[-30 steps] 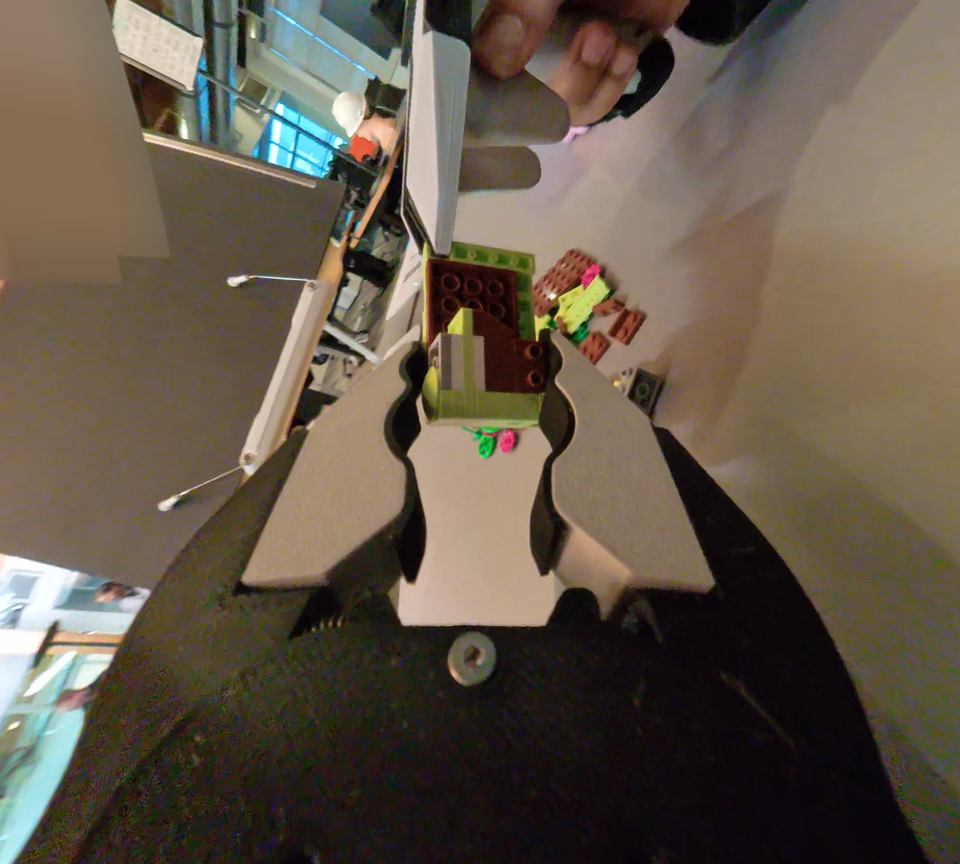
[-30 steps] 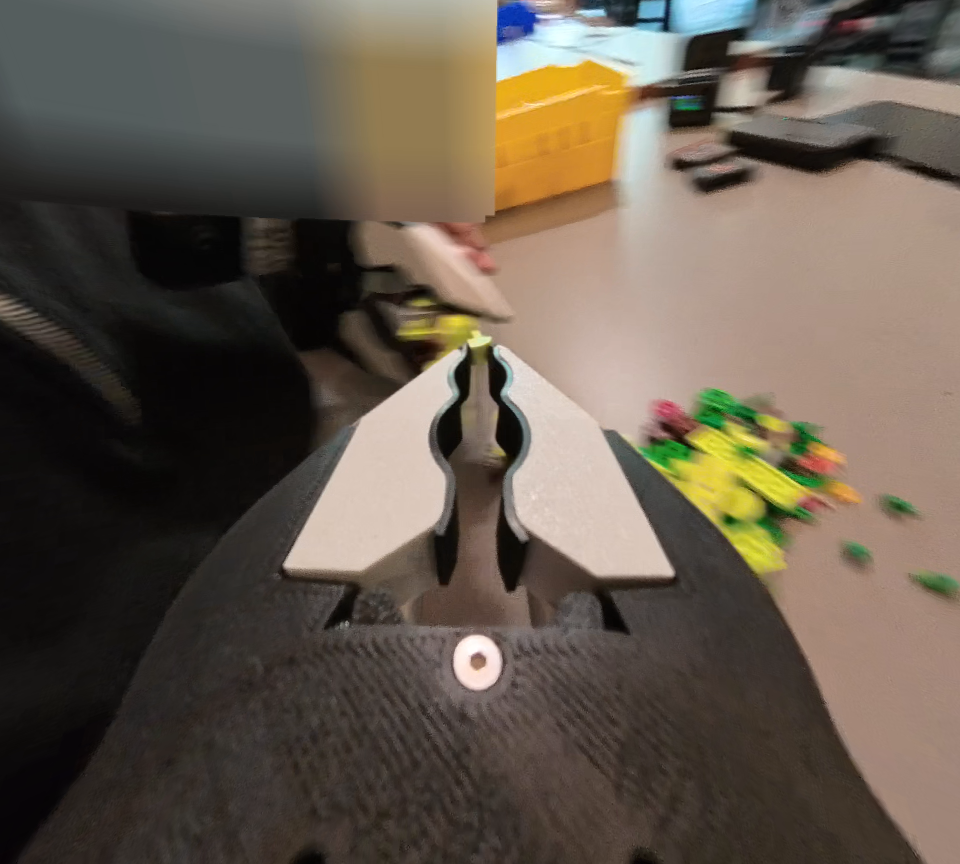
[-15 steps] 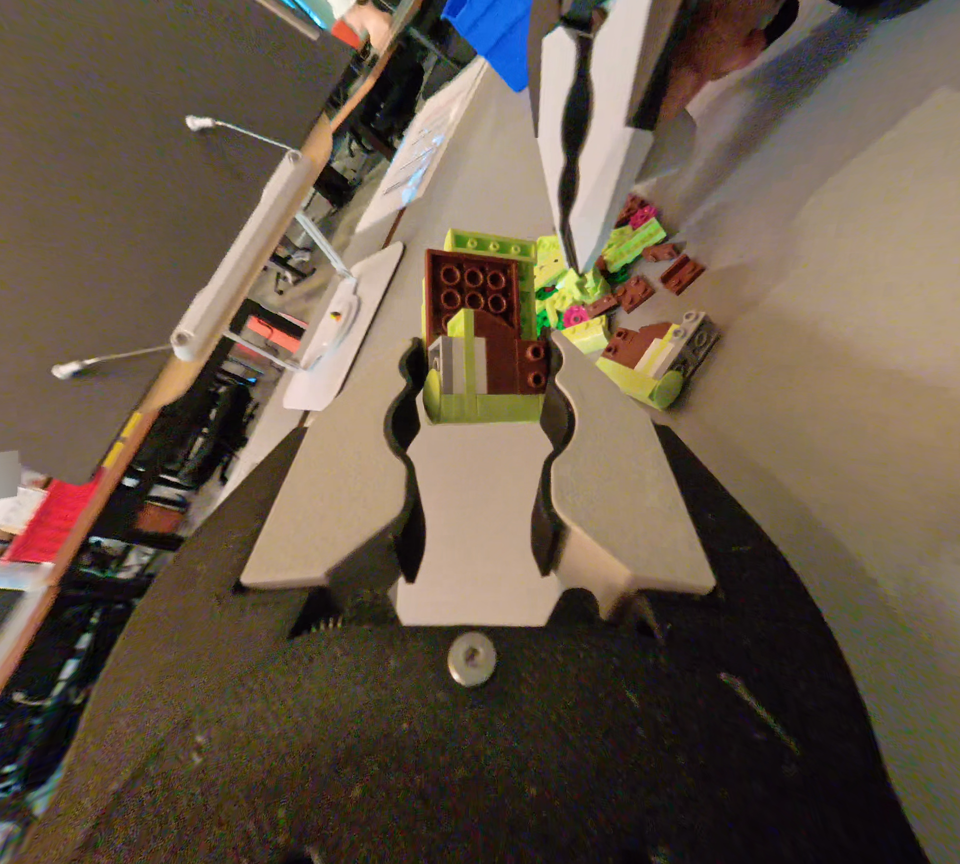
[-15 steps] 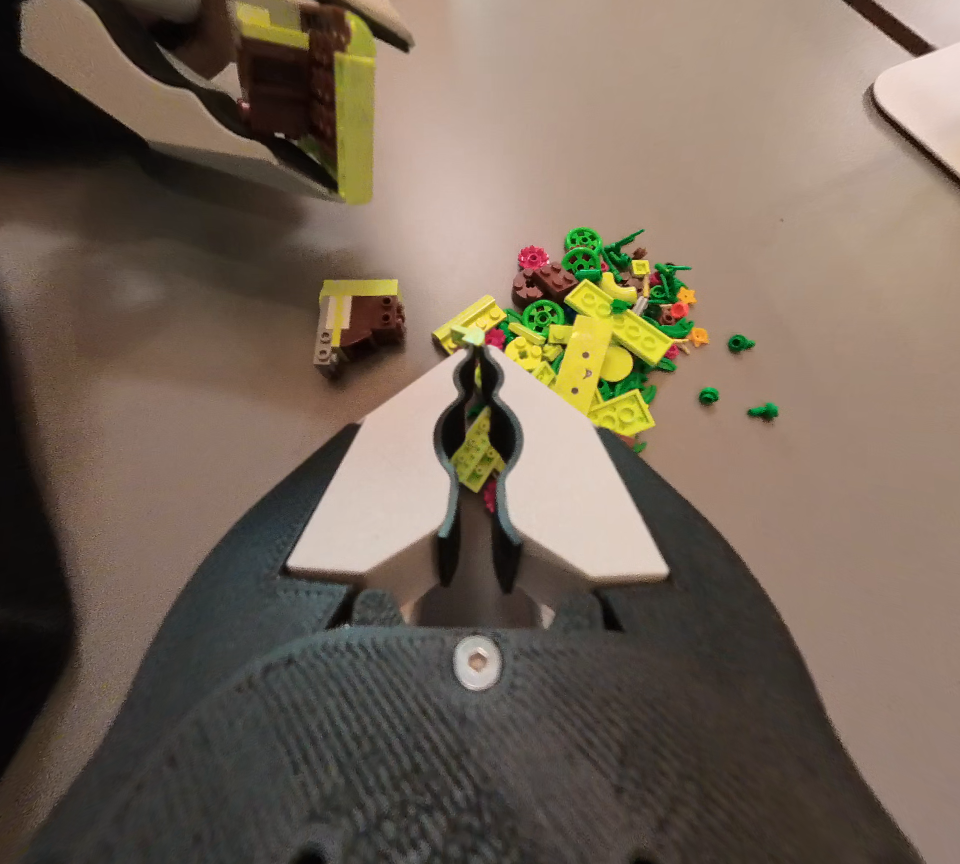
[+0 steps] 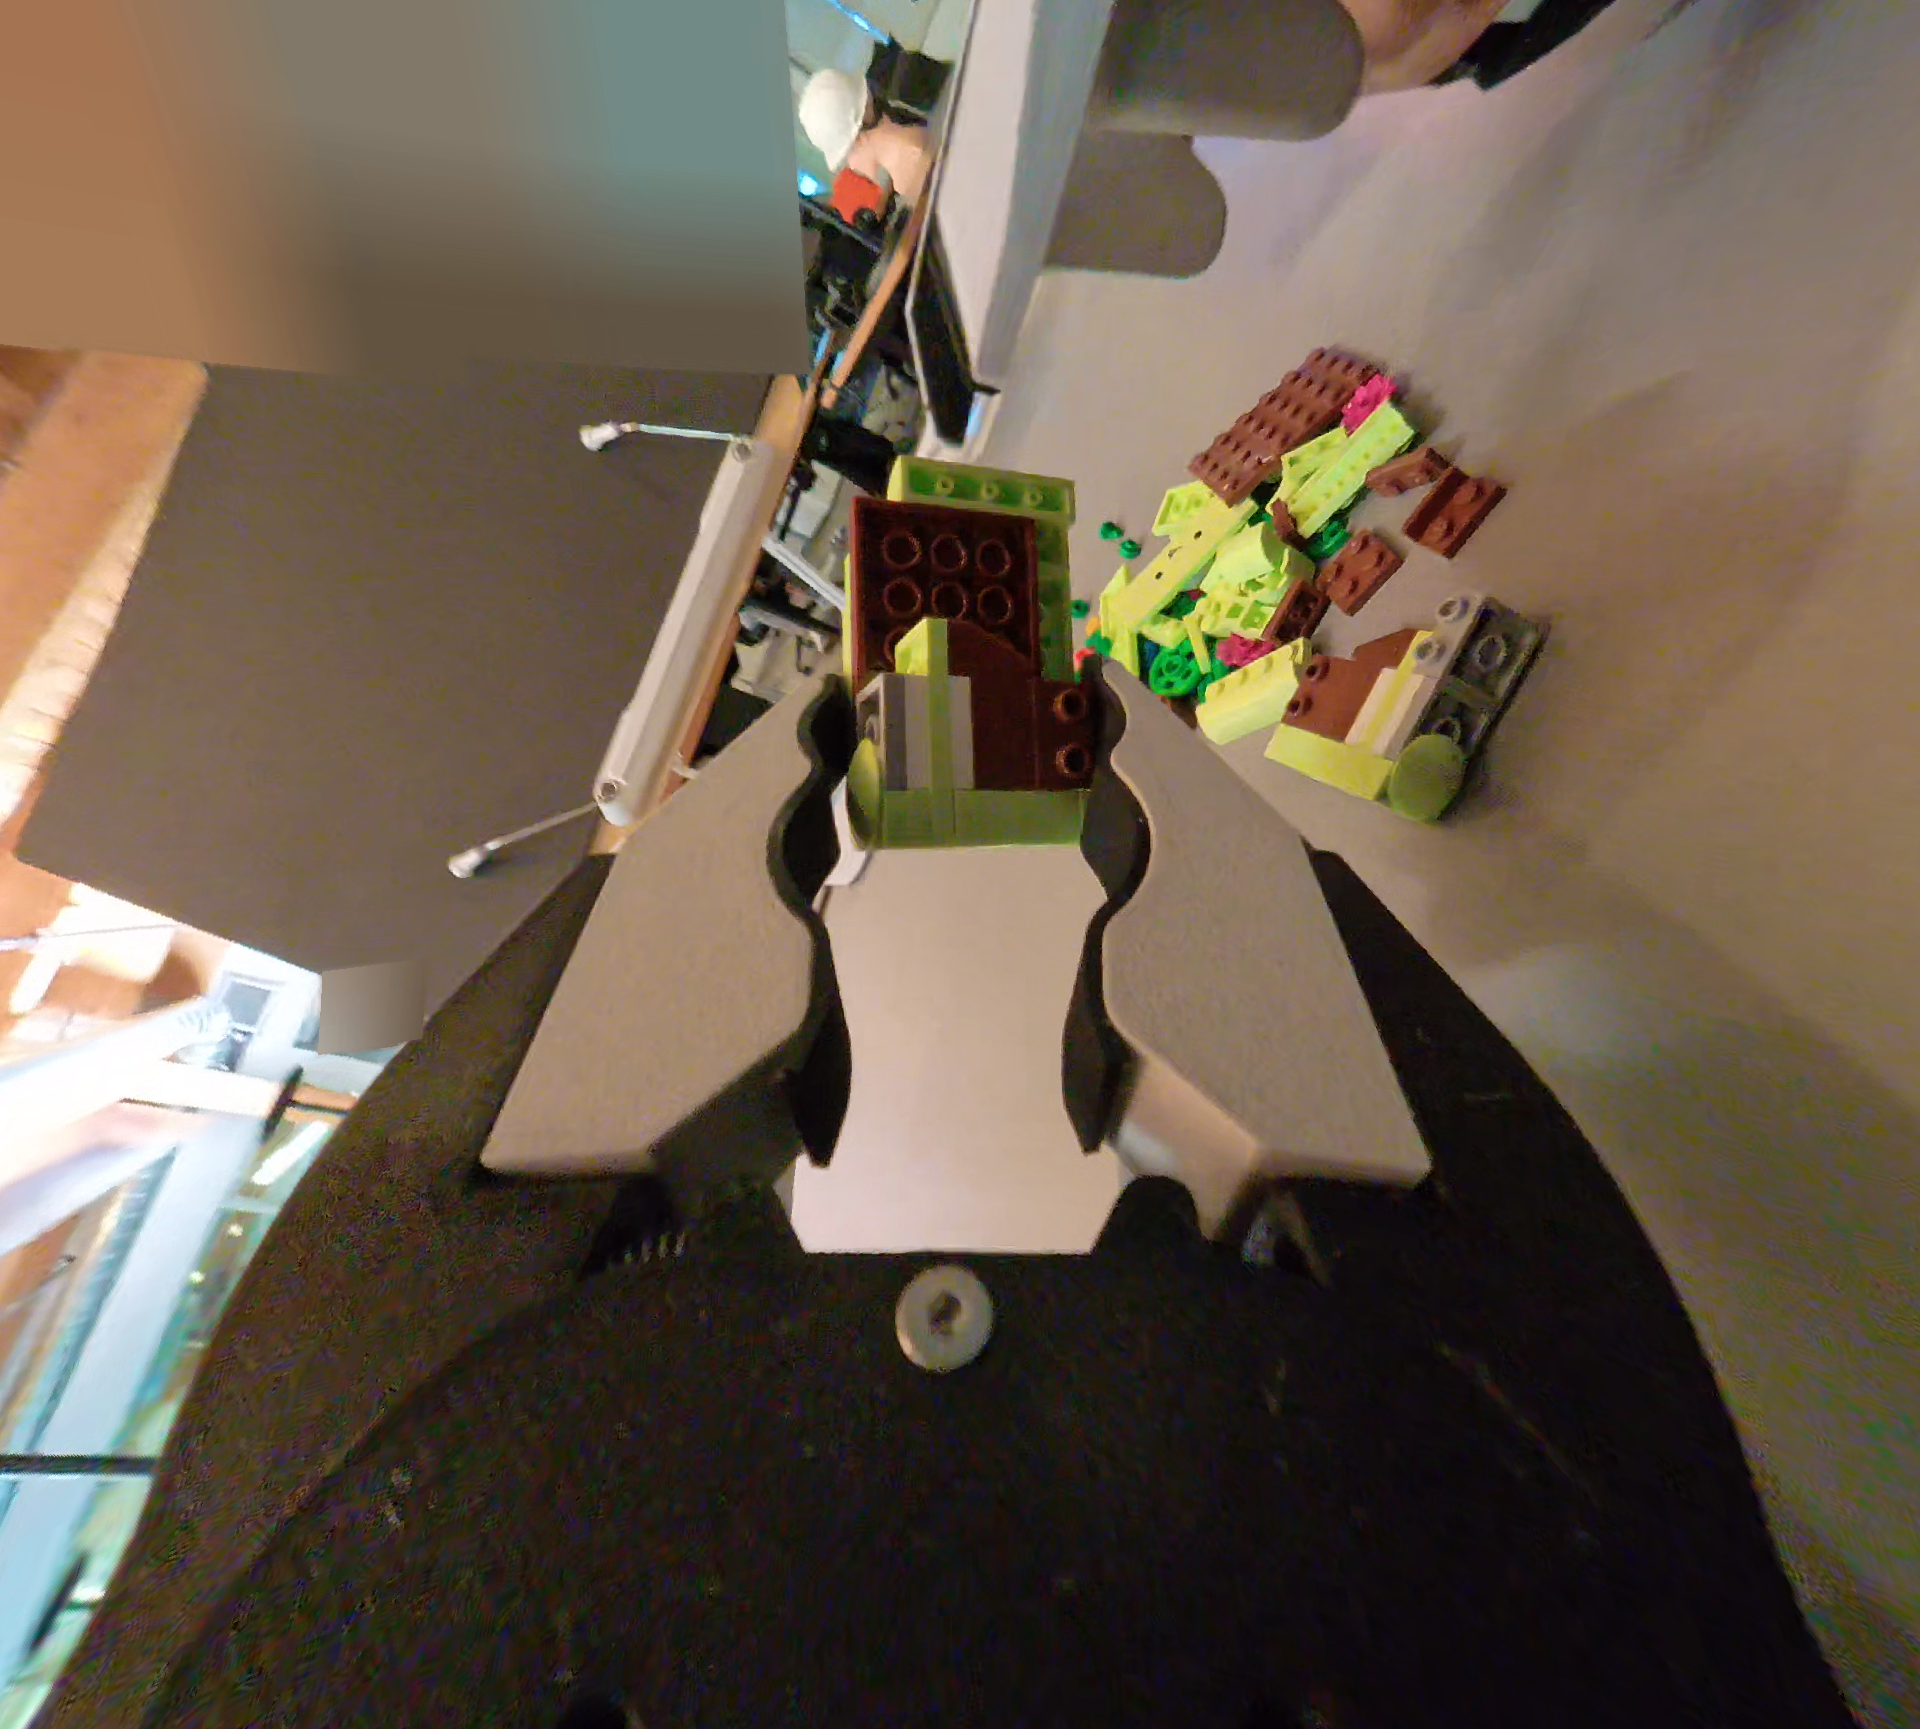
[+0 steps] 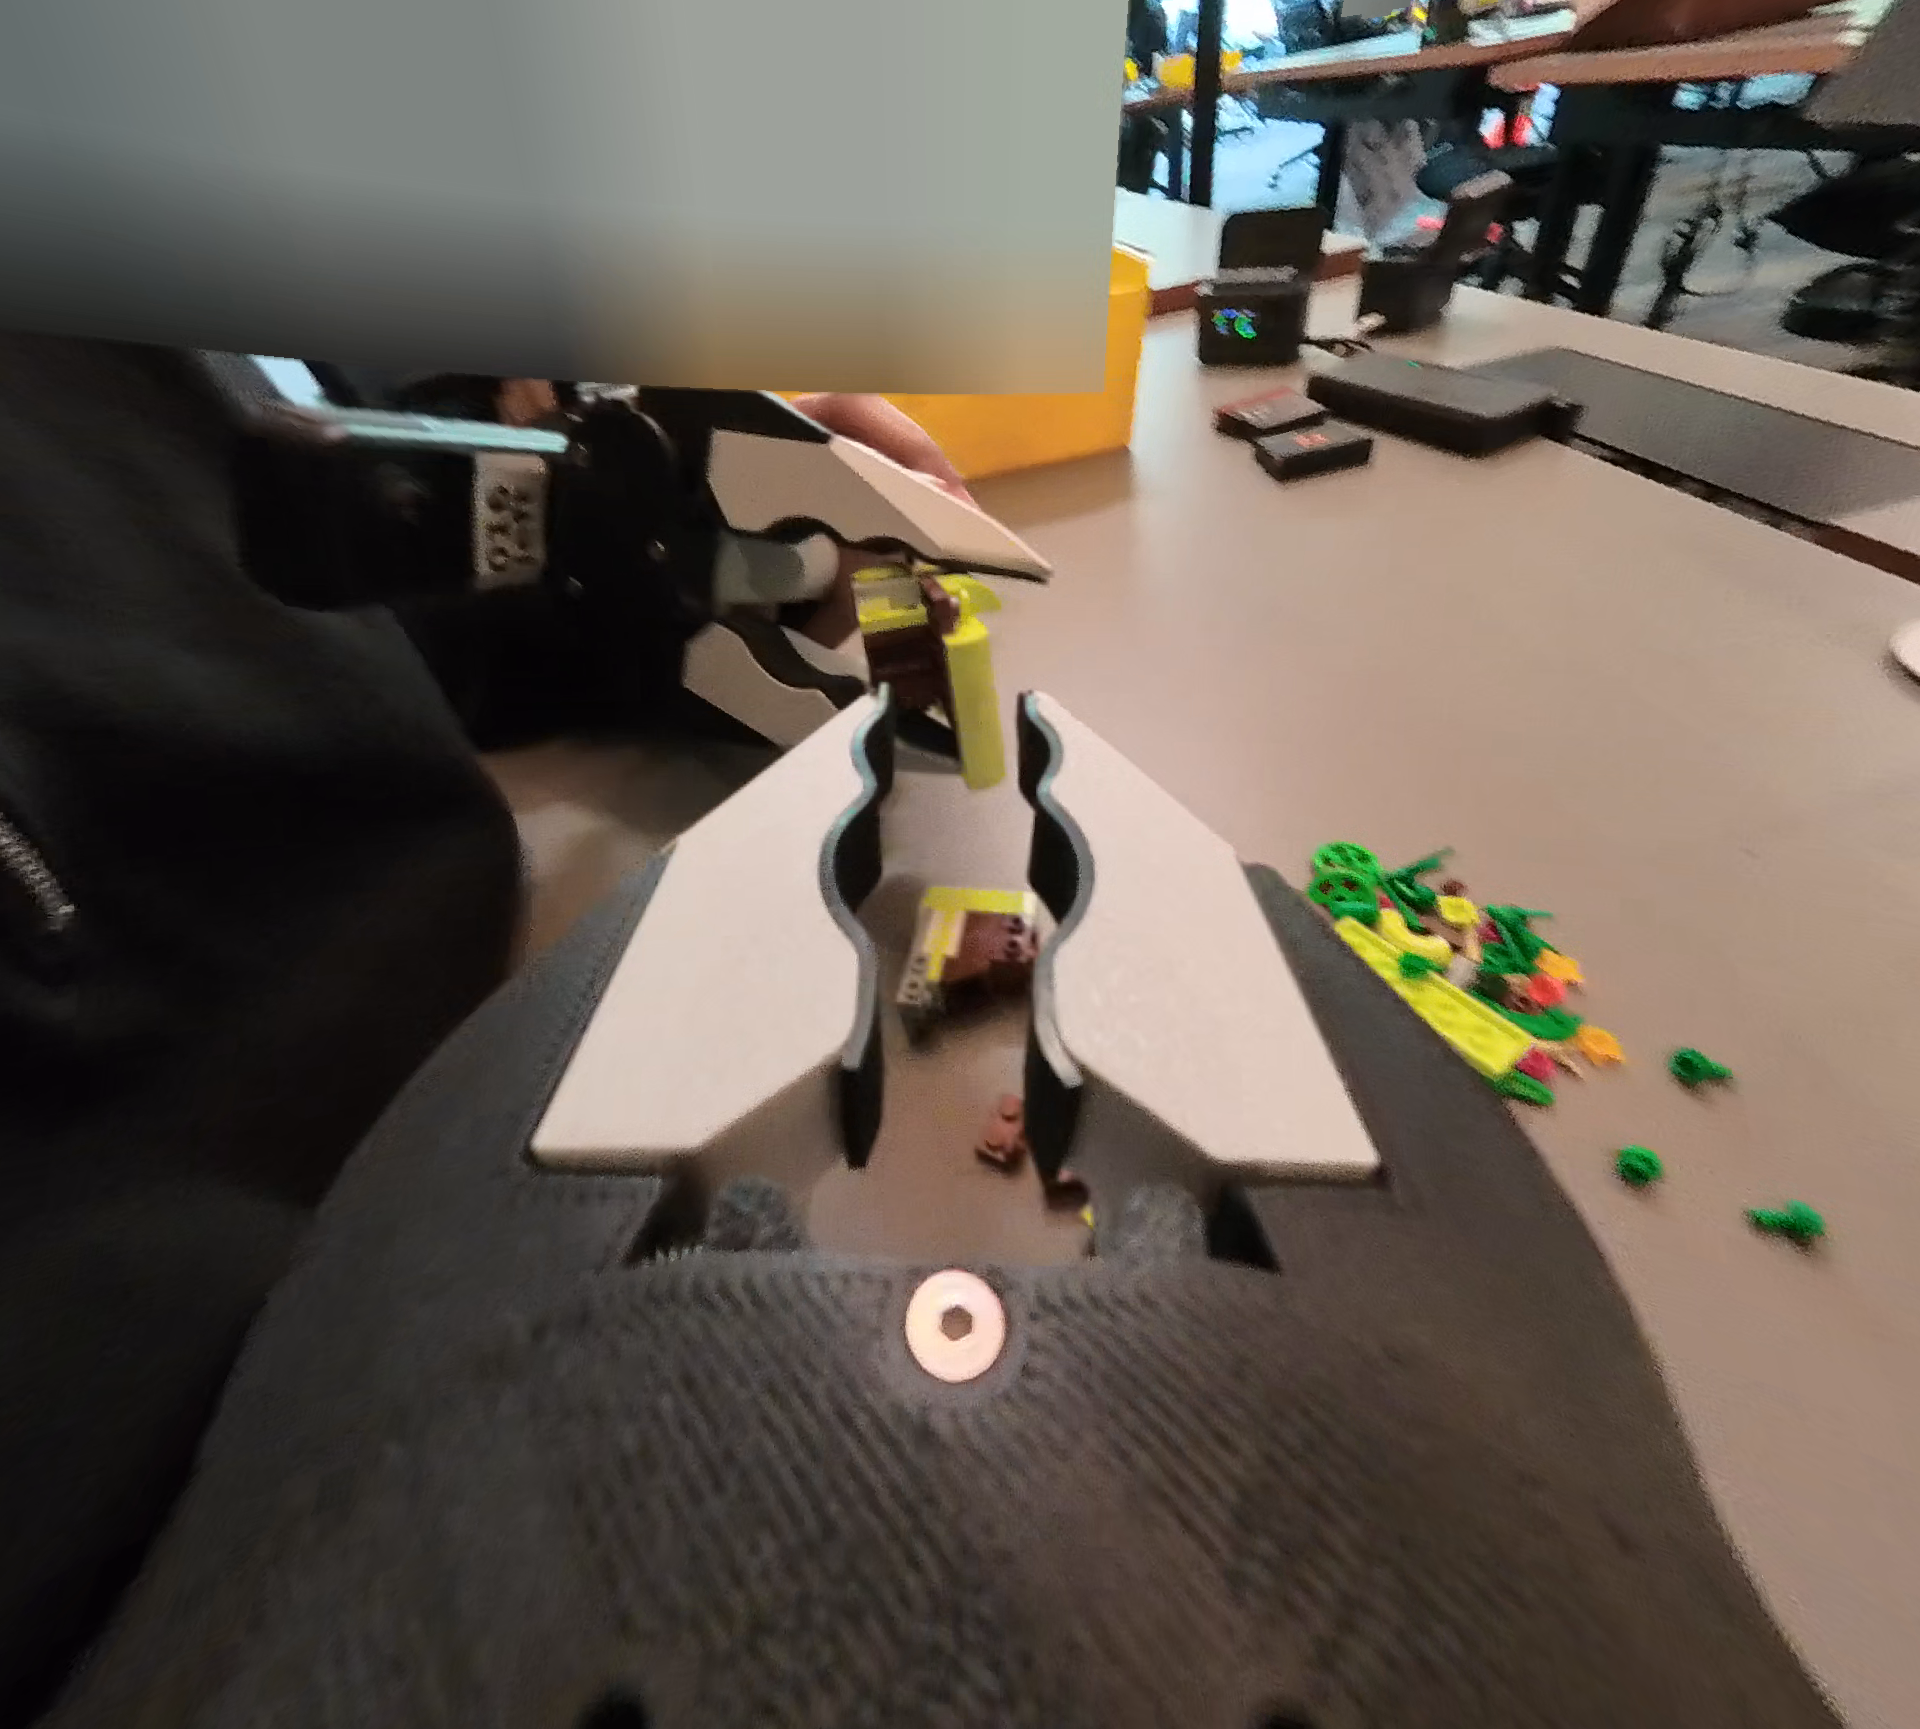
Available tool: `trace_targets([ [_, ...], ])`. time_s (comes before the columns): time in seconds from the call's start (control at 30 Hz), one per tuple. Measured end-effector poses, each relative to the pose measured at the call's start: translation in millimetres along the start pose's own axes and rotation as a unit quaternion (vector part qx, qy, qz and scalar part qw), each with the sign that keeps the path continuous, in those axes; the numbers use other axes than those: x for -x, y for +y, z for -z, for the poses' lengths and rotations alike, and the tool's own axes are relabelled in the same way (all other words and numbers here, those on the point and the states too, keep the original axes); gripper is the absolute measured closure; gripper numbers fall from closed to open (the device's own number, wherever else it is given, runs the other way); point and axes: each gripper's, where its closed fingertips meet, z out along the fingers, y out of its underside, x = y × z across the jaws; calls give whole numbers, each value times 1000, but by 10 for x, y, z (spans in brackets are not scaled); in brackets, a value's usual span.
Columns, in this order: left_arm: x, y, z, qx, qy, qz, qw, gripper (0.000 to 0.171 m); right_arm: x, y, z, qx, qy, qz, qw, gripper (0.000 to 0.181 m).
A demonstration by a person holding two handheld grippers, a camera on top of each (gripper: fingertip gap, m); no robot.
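My left gripper (image 5: 971, 723) is shut on a brick assembly (image 5: 966, 640), a lime base plate carrying brown and grey bricks, and holds it above the grey table (image 5: 1662, 536). The right wrist view shows that gripper (image 6: 904, 630) and the assembly (image 6: 977, 703) just beyond my right gripper (image 6: 954, 723). My right gripper is open and empty, its jaws either side of the assembly's lime edge without touching. One right finger (image 5: 997, 152) shows at the top of the left wrist view. A smaller brick assembly (image 6: 971, 952) lies on the table below.
A pile of loose lime, green and brown bricks (image 6: 1455, 962) lies to the right, with stray green pieces (image 6: 1704, 1066) beyond. The pile (image 5: 1278, 557) and smaller assembly (image 5: 1403, 713) also show in the left wrist view. A yellow bin (image 6: 1049, 412) and black devices (image 6: 1434, 401) stand farther back. About 5 cm separates my left fingertips from my right.
My right gripper has swung up from the pile to the held assembly and opened; the small lime piece it pinched no longer shows. The left gripper keeps its grip.
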Motion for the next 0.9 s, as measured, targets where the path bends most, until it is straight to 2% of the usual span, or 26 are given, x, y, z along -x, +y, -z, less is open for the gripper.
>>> trace_targets([
  [0.1, -24, -84, 22, -18, -7, -30, 999, 128, 117, -49, -11, -19, -30, 8, 999, 162],
  [0.3, -69, -159, 27, -32, 3, -20, 999, 128, 133, 18, -34, 5, -14, 61, 998, 168],
  [0.47, -61, -254, 58, -55, -5, -24, 998, 128, 214, -3, -32, 0, -29, 76, 997, 173],
  [0.7, -7, -391, 109, -91, -9, 12, 996, 128, 334, -121, 26, -28, -55, 86, 994, 173],
  [0.77, -15, -358, 88, -83, -10, 18, 996, 127, 304, -106, 15, -23, -37, 103, 994, 173],
  [0.87, -30, -276, 51, -73, -5, 73, 995, 123, 273, -101, -7, -15, 3, 157, 987, 174],
  [0.9, -38, -241, 40, -72, 5, 106, 992, 114, 256, -127, 3, -18, 22, 179, 983, 174],
])
